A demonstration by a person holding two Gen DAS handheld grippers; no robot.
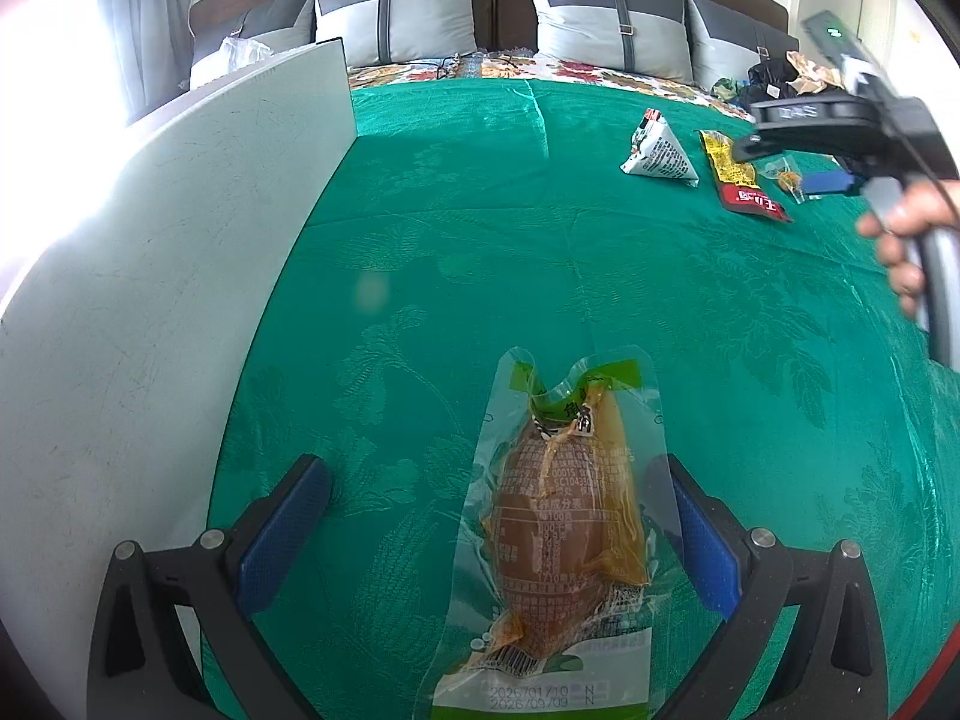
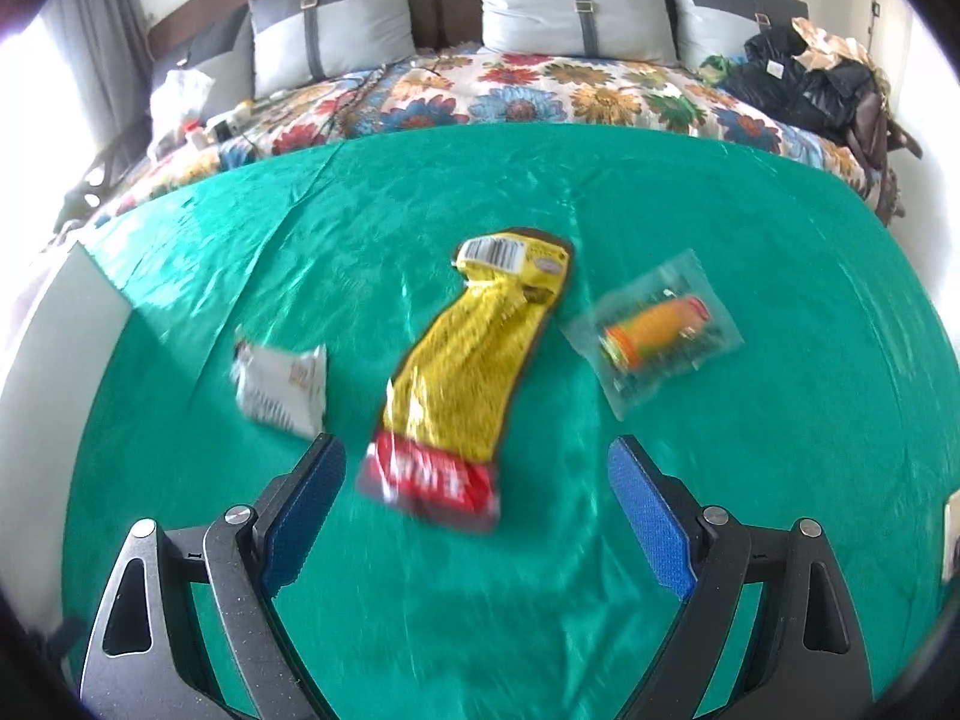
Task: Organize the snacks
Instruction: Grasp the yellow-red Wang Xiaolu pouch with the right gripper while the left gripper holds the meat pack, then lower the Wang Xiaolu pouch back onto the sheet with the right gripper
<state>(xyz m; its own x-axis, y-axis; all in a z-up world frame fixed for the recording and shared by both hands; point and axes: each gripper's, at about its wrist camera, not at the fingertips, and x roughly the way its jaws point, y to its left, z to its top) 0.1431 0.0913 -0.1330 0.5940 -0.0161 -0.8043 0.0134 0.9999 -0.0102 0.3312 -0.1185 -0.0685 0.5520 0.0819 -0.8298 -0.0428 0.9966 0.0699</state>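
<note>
My left gripper is open, its blue pads on either side of a clear vacuum pack with brown meat that lies flat on the green cloth. My right gripper is open above the cloth, just short of the red end of a yellow-and-red snack bag. A white triangular pack lies to its left and a clear pack with an orange snack to its right. In the left wrist view the same three snacks, the white pack, the yellow bag and the clear pack, lie far right under the right gripper.
A tall white box wall stands along the left of the cloth, and also shows in the right wrist view. Behind the cloth are a floral bedspread, grey pillows and a dark pile of clothes.
</note>
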